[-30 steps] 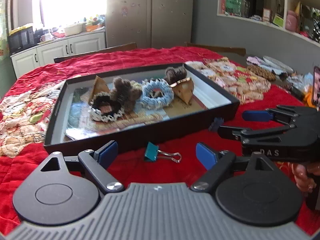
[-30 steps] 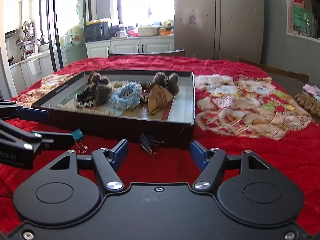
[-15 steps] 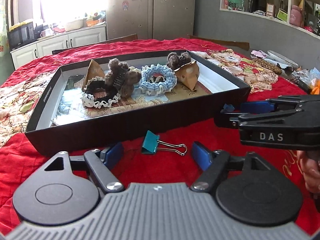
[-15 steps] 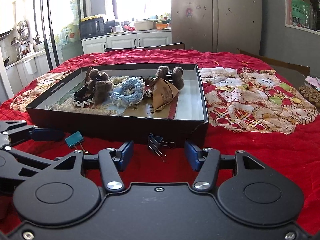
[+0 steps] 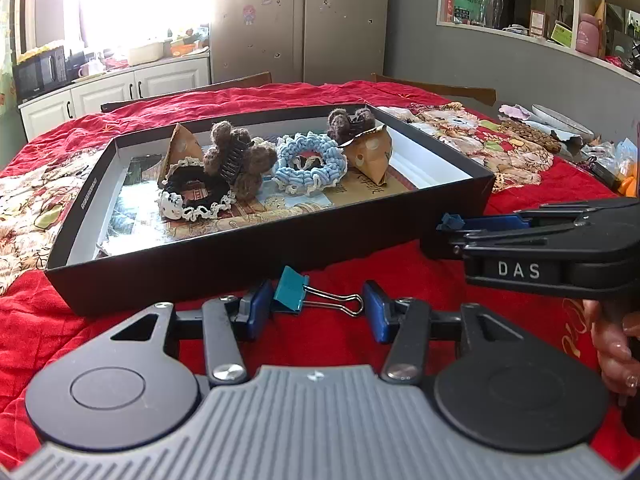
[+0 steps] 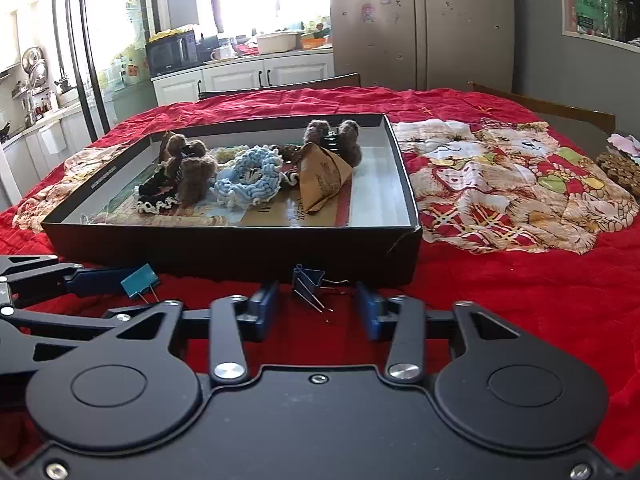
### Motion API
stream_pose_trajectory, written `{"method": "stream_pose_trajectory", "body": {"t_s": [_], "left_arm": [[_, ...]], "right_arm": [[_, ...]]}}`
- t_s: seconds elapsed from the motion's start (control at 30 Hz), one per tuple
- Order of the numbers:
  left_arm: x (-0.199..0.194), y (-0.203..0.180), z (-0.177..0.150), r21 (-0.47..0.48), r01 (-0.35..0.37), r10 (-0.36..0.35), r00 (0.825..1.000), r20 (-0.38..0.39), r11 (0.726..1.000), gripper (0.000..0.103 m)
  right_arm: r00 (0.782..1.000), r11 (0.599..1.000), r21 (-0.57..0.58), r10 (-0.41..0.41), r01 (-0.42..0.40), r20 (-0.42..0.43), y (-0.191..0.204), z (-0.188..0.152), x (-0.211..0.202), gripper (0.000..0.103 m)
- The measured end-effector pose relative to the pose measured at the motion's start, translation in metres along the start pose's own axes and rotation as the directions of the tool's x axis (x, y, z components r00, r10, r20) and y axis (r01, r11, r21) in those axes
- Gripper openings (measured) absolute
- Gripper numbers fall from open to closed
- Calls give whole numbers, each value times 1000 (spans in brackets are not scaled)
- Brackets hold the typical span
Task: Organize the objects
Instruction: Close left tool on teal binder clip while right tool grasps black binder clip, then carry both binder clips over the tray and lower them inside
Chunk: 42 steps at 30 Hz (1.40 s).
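Seen along the left gripper (image 5: 316,312), one teal binder clip (image 5: 291,289) lies on the red quilt (image 5: 120,128) just in front of the black box's (image 5: 248,248) near wall, its wire handles pointing right; the blue pads have just been closing in and now bracket it, the left pad at the clip's teal body, the right pad at the handle tips, with no firm squeeze visible. Inside the box sit two brown pom-pom hair claws (image 5: 236,160), one black lace-trimmed scrunchie (image 5: 192,196), one light blue crocheted scrunchie (image 5: 310,164) and two tan paper cones (image 5: 370,154). The right gripper (image 5: 452,226) reaches in from the right edge, a dark blue clip at its tip, and a person's fingers (image 5: 614,356) wrap its handle. From the right gripper's (image 6: 316,308) own camera, one dark blue binder clip (image 6: 308,280) rests on the quilt against the box's (image 6: 224,244) front wall, between blue pads that have just been narrowing but stand apart from it on both sides. At the left edge the left gripper (image 6: 104,284) shows beside the teal clip (image 6: 140,280). The same two hair claws (image 6: 188,168), blue scrunchie (image 6: 252,178) and one visible cone (image 6: 322,180) fill the box.
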<state>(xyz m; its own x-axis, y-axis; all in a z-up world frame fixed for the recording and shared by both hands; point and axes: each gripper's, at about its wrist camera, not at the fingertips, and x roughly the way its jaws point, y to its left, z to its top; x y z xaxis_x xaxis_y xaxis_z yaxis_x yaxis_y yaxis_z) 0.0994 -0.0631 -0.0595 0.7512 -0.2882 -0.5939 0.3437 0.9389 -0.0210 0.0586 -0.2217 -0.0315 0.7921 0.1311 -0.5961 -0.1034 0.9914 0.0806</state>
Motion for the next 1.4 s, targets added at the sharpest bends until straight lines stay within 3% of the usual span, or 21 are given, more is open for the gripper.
{"method": "stream_pose_trajectory", "body": {"t_s": [0.07,1.03,1.4], "left_arm": [[0,0,0,-1,1,-1,1000,0,1000,53],[-29,2,3,-25,41,-41,999,35,999,53],[-51,28,31,-73,-22,30,992,122,997,53]], "right_arm": [[1000,1000,3,-2,2,0,-1,0,0,32],[997,998,-52,41,-37,69,8,1,-33,32],[987,992,-92,95,-83,128,29,26,-45,32]]}}
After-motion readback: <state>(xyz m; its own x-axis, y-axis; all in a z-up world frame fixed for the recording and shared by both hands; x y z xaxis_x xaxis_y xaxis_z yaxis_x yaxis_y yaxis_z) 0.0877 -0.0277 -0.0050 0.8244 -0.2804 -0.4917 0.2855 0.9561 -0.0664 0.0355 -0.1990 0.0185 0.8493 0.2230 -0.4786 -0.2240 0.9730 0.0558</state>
